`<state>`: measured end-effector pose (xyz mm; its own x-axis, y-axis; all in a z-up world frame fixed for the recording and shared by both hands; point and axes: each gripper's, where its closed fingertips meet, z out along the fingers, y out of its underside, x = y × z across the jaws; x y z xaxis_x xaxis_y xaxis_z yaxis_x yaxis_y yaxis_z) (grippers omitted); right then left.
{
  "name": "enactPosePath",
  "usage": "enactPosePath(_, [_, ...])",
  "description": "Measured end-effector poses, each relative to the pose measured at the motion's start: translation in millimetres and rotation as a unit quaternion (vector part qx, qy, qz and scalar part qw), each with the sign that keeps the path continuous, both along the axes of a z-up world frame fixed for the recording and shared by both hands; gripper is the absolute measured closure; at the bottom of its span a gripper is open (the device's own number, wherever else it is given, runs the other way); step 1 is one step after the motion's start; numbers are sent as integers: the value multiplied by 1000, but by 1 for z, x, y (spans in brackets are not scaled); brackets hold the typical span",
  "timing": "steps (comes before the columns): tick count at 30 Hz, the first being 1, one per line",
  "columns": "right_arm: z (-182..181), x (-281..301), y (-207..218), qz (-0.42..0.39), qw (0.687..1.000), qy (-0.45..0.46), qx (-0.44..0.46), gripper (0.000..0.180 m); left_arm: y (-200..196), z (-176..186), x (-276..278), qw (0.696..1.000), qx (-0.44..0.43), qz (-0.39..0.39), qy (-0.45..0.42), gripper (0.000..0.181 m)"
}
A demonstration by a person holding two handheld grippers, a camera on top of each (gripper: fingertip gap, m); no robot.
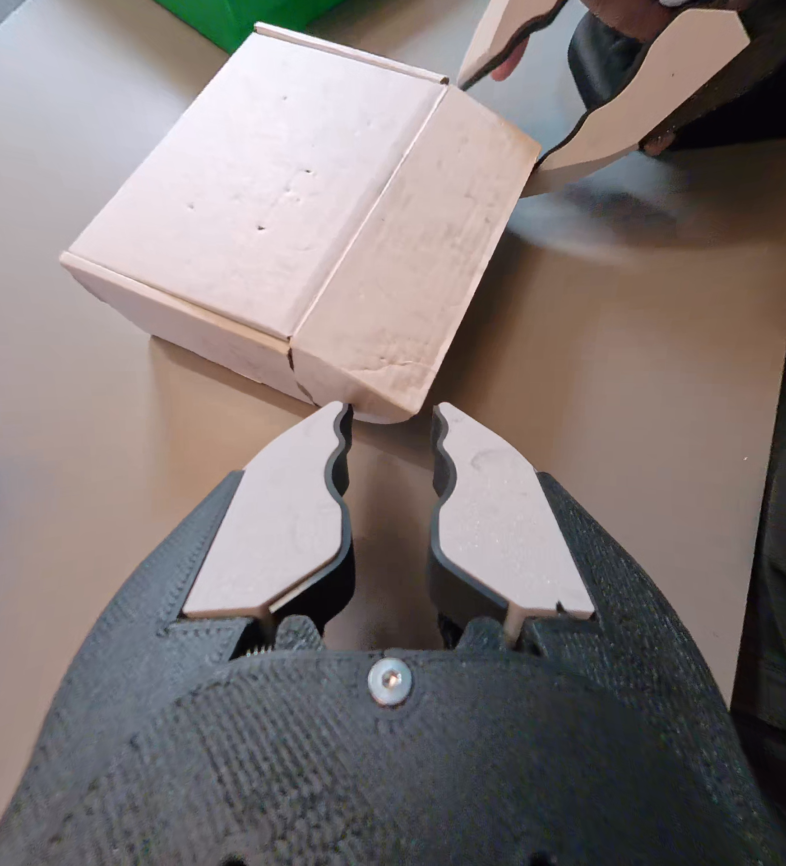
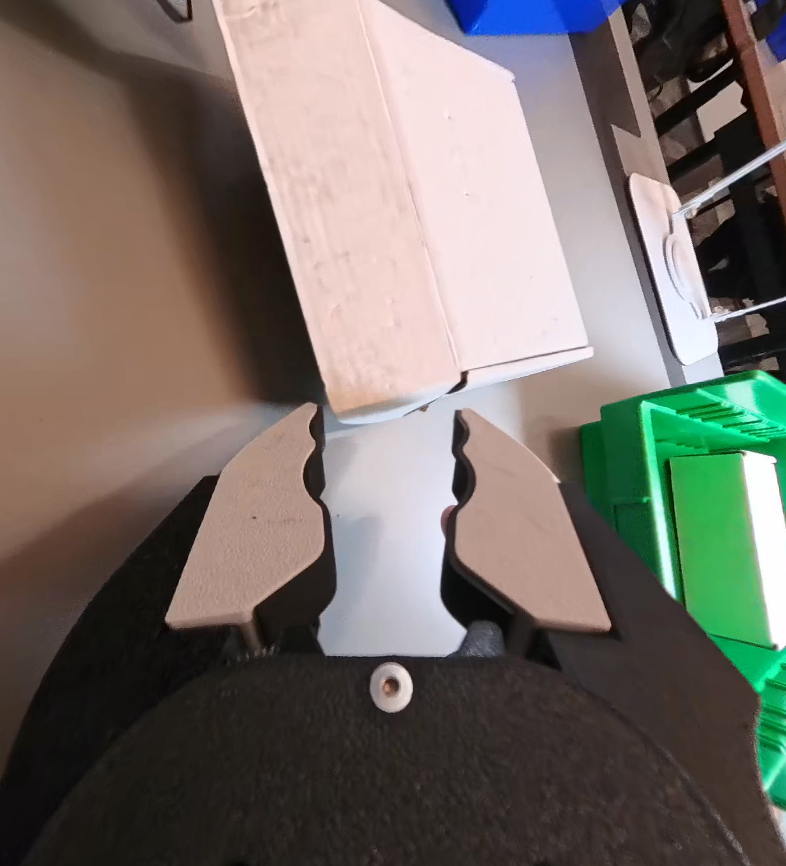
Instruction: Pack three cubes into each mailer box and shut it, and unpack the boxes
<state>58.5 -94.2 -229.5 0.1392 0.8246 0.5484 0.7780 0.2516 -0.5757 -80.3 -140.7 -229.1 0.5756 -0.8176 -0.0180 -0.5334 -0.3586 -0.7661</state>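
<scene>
A white cardboard mailer box [image 1: 260, 206] lies on the tan table with its lid down and its front flap [image 1: 410, 272] slanting outward, not tucked in. My left gripper [image 1: 391, 412] is open and empty, its fingertips right at the flap's near corner. My right gripper [image 1: 499, 126] shows in the left wrist view at the flap's far corner, open. In the right wrist view the same box [image 2: 466, 211] fills the top, and the right gripper [image 2: 386, 417] is open and empty just at the flap's [image 2: 335, 225] corner. No cubes are in sight.
A green bin [image 2: 710, 539] stands at the right in the right wrist view with a white-sided block [image 2: 752, 543] in it; it also shows in the left wrist view [image 1: 241, 18]. A blue bin [image 2: 522, 14] sits beyond the box. A white tray [image 2: 672, 272] lies by the table's edge, near shelving. About 15 cm separates my left fingertips from my right.
</scene>
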Motion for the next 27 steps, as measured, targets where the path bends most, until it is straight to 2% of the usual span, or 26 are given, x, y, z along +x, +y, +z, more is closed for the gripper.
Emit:
enactPosePath(1, [-2, -1, -2, -2, 1000, -1, 3, 132, 1, 0, 1, 1000, 5, 0, 6, 150])
enactPosePath(6, [-5, -5, -4, -21, 1000, 11, -18, 143, 2, -1, 4, 1000, 9, 0, 18, 155])
enactPosePath(13, [-5, -7, -9, -41, 989, 62, -131, 150, 2, 0, 7, 1000, 2, -1, 13, 156])
enactPosePath(17, [-11, -7, -8, -37, 988, 49, -141, 141, 2, -5, 7, 1000, -11, -7, 15, 152])
enactPosePath(21, [-4, -4, -11, -18, 984, 59, -170, 131, -8, 0, 5, 996, -73, -39, -36, 122])
enactPosePath(24, [9, 1, -8, -22, 971, 93, -220, 124, -1, 16, -5, 989, -98, -23, -108, 120])
enactPosePath(27, [11, 5, 6, -32, 962, 107, -250, 114, 19, 18, -17, 989, -82, 12, -126, 119])
